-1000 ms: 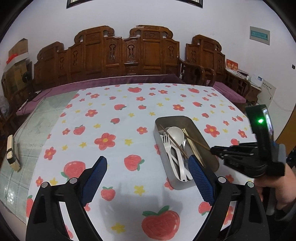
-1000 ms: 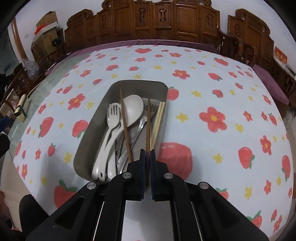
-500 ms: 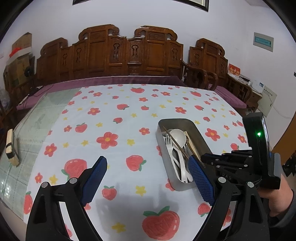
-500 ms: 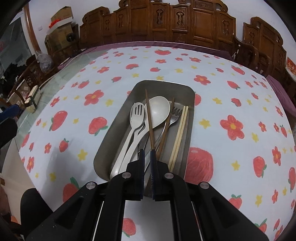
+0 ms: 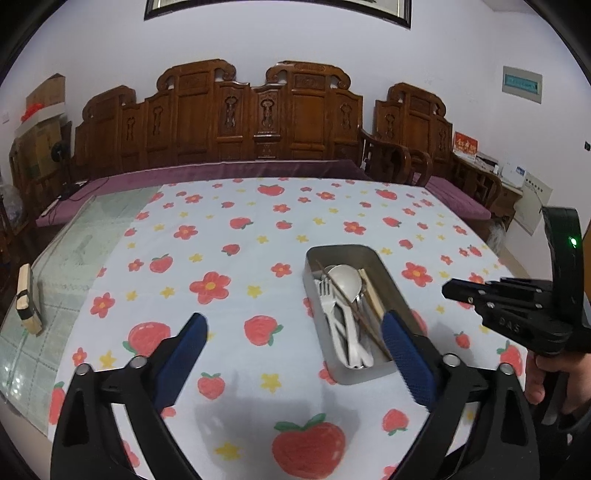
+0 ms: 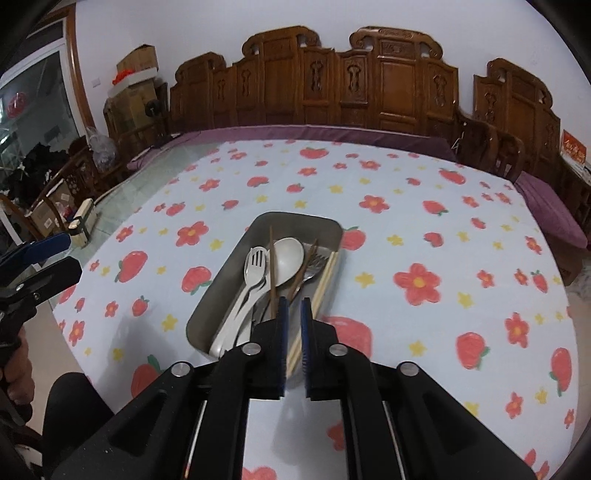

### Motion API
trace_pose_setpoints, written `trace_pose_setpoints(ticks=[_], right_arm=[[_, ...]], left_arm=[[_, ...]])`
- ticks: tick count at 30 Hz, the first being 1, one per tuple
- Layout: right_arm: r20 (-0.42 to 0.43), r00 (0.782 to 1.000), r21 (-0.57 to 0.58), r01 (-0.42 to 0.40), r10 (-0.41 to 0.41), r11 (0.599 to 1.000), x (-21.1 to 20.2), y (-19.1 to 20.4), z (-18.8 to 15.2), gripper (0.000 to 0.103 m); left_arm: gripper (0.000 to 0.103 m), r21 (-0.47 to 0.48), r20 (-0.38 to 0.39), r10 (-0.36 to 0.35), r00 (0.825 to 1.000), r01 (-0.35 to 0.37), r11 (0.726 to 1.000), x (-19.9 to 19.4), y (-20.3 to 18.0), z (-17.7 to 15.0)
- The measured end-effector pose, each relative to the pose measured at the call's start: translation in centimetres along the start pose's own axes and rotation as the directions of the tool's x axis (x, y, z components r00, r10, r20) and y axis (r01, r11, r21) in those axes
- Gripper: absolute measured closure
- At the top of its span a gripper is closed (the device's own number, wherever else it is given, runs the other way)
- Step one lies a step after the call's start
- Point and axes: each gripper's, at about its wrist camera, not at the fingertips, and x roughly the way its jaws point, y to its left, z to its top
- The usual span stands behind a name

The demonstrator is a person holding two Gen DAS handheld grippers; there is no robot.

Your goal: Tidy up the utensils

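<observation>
Metal tray (image 6: 221,295) on strawberry tablecloth (image 6: 424,229), holding white fork (image 6: 255,266), white spoon (image 6: 290,254), dark chopsticks (image 6: 272,266), pale chopsticks (image 6: 327,275); right gripper (image 6: 291,317) above tray's near end, fingers narrowly parted, gripping nothing; left gripper (image 5: 291,336) spread wide, holding nothing, just left of tray.

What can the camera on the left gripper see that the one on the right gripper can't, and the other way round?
Only the left wrist view shows the wide-open left gripper from behind, plus the framed picture's lower edge and a wall sign.

Only the right wrist view shows the right gripper close up, its fingers slightly parted and holding nothing, and a glass door at far left.

Both show the metal tray holding white fork, spoon and chopsticks, the strawberry tablecloth, and the carved wooden bench.
</observation>
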Motion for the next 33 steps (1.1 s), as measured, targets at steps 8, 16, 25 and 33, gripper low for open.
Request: trace_pose_setpoints(ticks=[8,16,25,33], right_arm=[[0.054,0.998,0.020,0.011,-0.012,1.000,-4.1,-1.8,-2.0,0.046],[0.136,0.987,0.047,0.077,-0.082,0.996,-8.6,-2.9,-3.3,0.002],[0.224,0.963,0.095,0.131,-0.150,0.987,-14.0,-3.9,-4.5,0.003],[0.340,0.921,0.096,0.165,-0.188,0.982,-20.0,-3.3,-5.0,0.003]], left_arm=[[0.008,-0.005,-0.016,0.008,1.000,-0.008,1.000,0.0,-3.2,-0.3],[0.008,0.018,-0.035,0.018,0.999,-0.018,1.000,-0.2,-6.8,-1.0],[0.008,0.045,0.019,0.040,0.999,-0.041,0.998,-3.3,-10.5,-0.8],[0.008,0.024,0.095,0.029,0.995,-0.031,0.999,-8.2,-12.4,0.5]])
